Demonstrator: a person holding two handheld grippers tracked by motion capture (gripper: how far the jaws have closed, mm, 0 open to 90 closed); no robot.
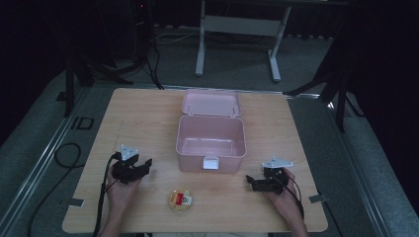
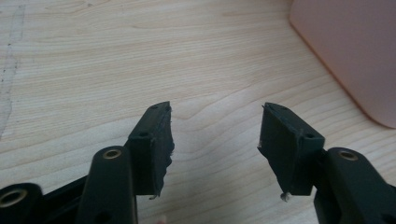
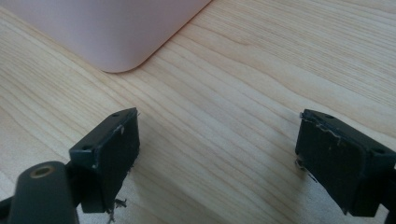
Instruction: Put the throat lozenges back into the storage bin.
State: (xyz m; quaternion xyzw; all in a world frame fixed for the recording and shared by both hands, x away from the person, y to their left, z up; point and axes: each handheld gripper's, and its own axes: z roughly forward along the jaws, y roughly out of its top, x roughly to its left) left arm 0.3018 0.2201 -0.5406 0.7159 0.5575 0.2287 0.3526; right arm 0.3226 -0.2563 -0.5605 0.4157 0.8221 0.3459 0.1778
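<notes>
Hands rest low at the near edge of the pale wooden table (image 1: 148, 106), one to each side of the open pink plastic box (image 1: 211, 142) that stands in the middle. Left of the box, the left gripper (image 1: 144, 165) lies in the person's hand, its black jaws apart with bare wood between them and nothing held; in the left gripper view the box's pink wall (image 2: 355, 51) sits off to the far right. Just in front of the box, near the table's edge, lies a small round yellow dish with something red in it (image 1: 180, 200), which I take to be the thing meant for the box; what exactly it holds is too small to tell. Right of the box, the right gripper (image 1: 251, 181) also stands with jaws well apart and empty, the box's rounded corner (image 3: 116, 63) ahead of it. I'd worry about the dish: it looks shallow and low, so a pinch on its rim could tip it, spill it or skid it off the near edge.
</notes>
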